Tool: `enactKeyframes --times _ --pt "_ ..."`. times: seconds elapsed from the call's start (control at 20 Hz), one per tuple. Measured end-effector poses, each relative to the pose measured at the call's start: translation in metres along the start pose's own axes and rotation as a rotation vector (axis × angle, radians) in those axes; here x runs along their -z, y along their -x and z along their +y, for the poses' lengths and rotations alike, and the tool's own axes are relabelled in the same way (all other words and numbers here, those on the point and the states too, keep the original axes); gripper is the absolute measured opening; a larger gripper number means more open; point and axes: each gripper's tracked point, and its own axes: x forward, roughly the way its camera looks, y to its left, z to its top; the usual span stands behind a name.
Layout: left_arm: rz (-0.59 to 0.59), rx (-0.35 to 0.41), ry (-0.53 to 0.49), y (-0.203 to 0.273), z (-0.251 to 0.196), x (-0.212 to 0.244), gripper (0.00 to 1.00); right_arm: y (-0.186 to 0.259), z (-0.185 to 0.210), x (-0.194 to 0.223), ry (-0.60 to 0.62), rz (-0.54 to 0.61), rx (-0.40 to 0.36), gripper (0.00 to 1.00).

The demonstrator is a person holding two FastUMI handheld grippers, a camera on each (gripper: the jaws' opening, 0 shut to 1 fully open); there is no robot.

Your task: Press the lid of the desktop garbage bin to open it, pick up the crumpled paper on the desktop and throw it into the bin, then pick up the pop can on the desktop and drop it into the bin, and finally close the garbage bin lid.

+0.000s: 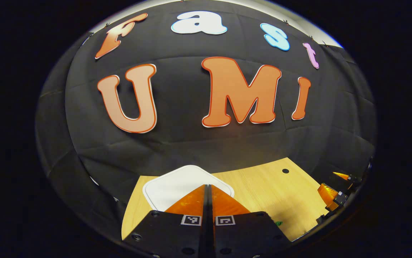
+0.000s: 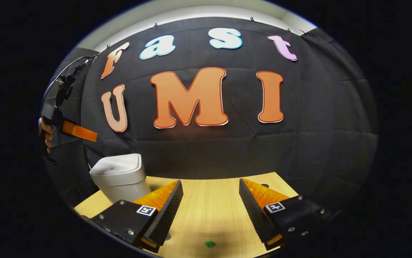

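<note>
Left tongs (image 1: 207, 190) pressed together, empty, tips just above the bin (image 1: 177, 184), whose white lid (image 1: 188, 175) is down. Right tongs (image 2: 209, 190) spread apart, empty, above the table (image 2: 209, 211); bin ahead to their left, small green speck (image 2: 210, 244) below them.

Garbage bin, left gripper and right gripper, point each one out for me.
garbage bin (image 2: 120, 177): right gripper view, front wall.
left gripper (image 1: 207, 193): left gripper view, between its fingertips.
right gripper (image 2: 210, 186): right gripper view, between its fingertips.
</note>
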Motion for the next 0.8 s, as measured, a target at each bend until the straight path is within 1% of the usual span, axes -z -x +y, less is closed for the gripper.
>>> enactKeyframes --times 0.1,0.35,0.45,0.6,0.7,0.8 --pt "0.063 0.02 0.019 -0.017 0.004 0.012 0.0 -0.002 -0.001 0.0 0.005 0.001 0.004 0.94" --pt "0.21 0.033 0.092 -0.047 0.013 0.055 0.0 -0.006 -0.002 0.009 -0.005 0.029 0.014 0.94" --pt "0.278 0.023 0.07 -0.051 0.021 0.073 0.0 -0.006 -0.002 0.01 0.004 0.032 0.016 0.94" --pt "0.324 0.035 0.066 -0.052 0.021 0.093 0.0 -0.008 -0.002 0.014 -0.009 0.041 0.019 0.94" --pt "0.36 0.029 0.062 -0.05 0.025 0.104 0.0 -0.008 -0.003 0.017 -0.022 0.048 0.021 0.94" --pt "0.354 0.028 0.053 -0.048 0.028 0.103 0.0 -0.008 -0.001 0.017 -0.027 0.048 0.022 0.94"
